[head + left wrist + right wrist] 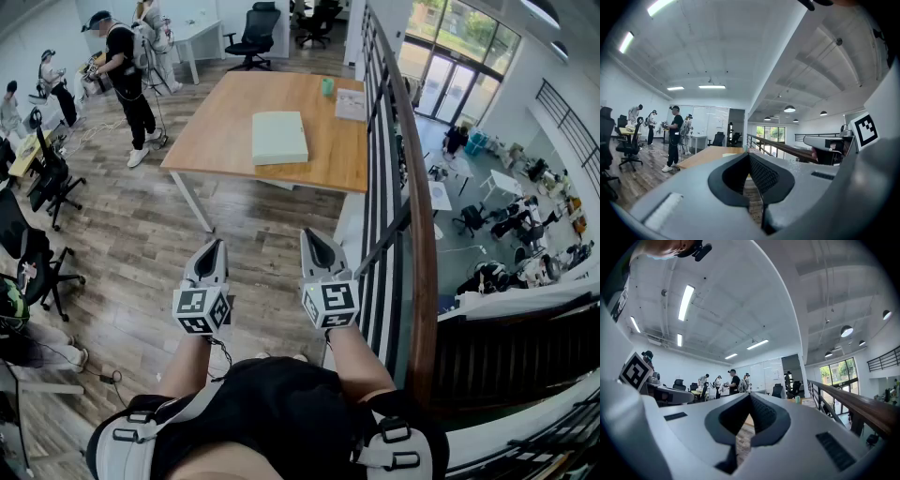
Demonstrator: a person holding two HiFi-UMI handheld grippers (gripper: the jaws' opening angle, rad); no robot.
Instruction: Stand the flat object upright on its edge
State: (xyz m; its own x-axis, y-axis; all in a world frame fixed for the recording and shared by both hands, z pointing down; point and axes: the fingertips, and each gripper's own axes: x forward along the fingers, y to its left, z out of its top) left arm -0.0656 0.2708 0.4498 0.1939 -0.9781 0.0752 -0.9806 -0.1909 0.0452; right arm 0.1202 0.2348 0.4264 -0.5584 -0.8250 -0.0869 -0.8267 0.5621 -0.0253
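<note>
Closest in, the left hand-held gripper (212, 251) and right hand-held gripper (312, 242) are both pinched fully closed with nothing in them, side by side over the wood floor (141, 244). Well ahead of those 2 is the wooden counter (220, 131), with the flat pale-green object (278, 137) lying flat near its middle. Past that, a green cup (327, 86) and some papers (351, 104) sit at the far end.

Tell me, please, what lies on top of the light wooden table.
On the light wooden table lie a pale green flat rectangular slab, a small green cup and a white printed sheet. Anything beneath the slab is covered.
</note>
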